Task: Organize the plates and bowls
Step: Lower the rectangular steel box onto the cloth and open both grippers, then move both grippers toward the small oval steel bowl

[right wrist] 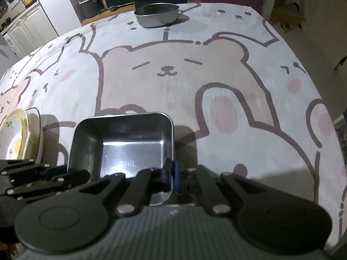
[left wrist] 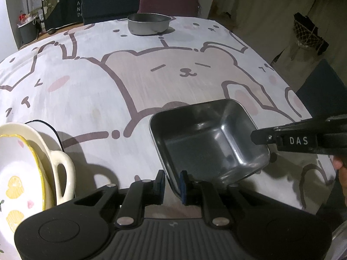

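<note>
A: Fig. — square steel tray (right wrist: pixel 123 143) at near centre of worktop (left wrist: pixel 151 75). Right gripper (right wrist: pixel 171 174) jaws nearly closed, pinching the tray's right wall.

B: Left gripper (left wrist: pixel 172 184) jaws narrow, astride the near-left rim — contact w/ pads unclear. Risk: uneven pull tilts tray into ceramic dishes (left wrist: pixel 28 169) at near left.

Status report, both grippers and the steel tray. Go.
Right gripper shut on the square steel tray rim. Left gripper straddles its opposite rim. Stacked plates left; round metal bowl far. Nothing blocking.
</note>
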Demonstrator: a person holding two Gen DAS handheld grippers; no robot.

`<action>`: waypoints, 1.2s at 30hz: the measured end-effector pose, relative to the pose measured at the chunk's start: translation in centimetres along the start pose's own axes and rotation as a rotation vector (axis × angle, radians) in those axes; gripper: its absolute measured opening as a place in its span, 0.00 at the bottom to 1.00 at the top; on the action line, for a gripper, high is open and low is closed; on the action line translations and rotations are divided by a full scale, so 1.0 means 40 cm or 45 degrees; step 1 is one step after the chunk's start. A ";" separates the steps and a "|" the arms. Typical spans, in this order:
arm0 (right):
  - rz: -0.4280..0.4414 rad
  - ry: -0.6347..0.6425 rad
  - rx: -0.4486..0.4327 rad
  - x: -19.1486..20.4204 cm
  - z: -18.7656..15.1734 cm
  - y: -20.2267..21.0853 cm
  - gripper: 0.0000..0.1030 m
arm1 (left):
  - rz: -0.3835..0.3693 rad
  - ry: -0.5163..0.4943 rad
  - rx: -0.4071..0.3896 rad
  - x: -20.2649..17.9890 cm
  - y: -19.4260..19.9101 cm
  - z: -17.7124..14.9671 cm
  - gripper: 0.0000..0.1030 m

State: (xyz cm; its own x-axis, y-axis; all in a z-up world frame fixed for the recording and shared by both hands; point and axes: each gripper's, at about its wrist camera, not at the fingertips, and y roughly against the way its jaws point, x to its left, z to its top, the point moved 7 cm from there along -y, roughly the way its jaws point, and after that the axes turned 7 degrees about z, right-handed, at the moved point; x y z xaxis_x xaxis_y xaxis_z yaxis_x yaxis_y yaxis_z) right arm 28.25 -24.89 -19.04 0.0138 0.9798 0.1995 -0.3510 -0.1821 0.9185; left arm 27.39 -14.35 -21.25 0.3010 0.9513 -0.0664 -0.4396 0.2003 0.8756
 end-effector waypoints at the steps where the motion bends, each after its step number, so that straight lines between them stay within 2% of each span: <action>1: -0.008 0.005 -0.002 0.000 -0.001 0.000 0.07 | -0.001 0.002 -0.002 0.001 0.002 0.000 0.23; 4: -0.019 0.014 -0.011 -0.001 -0.002 0.007 0.16 | -0.012 0.011 -0.014 0.004 0.012 0.002 0.31; 8: -0.009 0.006 -0.038 -0.007 -0.004 0.026 0.41 | -0.043 0.029 -0.050 0.004 0.039 0.012 0.43; 9: 0.008 -0.002 -0.050 -0.007 -0.004 0.034 0.44 | -0.051 0.032 -0.058 0.003 0.047 0.014 0.47; 11: 0.033 -0.013 -0.077 -0.008 -0.002 0.051 0.59 | -0.066 0.040 -0.074 0.002 0.065 0.020 0.56; 13: 0.022 -0.012 -0.112 -0.012 -0.002 0.068 0.68 | -0.064 0.047 -0.090 0.004 0.082 0.027 0.70; 15: 0.010 -0.024 -0.145 -0.020 0.000 0.085 0.74 | -0.052 0.052 -0.126 0.008 0.102 0.039 0.81; 17: 0.009 -0.042 -0.190 -0.030 0.005 0.109 0.89 | -0.030 0.045 -0.178 0.016 0.125 0.059 0.91; 19: 0.005 -0.050 -0.260 -0.040 0.017 0.138 0.97 | -0.009 0.047 -0.218 0.027 0.140 0.083 1.00; 25: 0.016 -0.033 -0.413 -0.078 0.098 0.194 1.00 | 0.042 0.091 -0.277 0.086 0.136 0.181 1.00; 31: -0.014 0.006 -0.537 -0.158 0.253 0.178 1.00 | 0.058 0.141 -0.301 0.138 0.091 0.310 1.00; 36: -0.081 0.164 -0.515 -0.208 0.414 0.111 1.00 | 0.070 0.187 -0.310 0.198 0.022 0.421 1.00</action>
State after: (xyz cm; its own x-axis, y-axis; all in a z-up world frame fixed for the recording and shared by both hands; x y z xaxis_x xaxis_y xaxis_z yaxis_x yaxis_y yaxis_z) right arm 42.07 -35.21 -10.99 -0.0608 0.9950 0.0787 -0.6924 -0.0988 0.7147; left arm 43.65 -10.58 -12.95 0.1533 0.9825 -0.1061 -0.6477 0.1810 0.7401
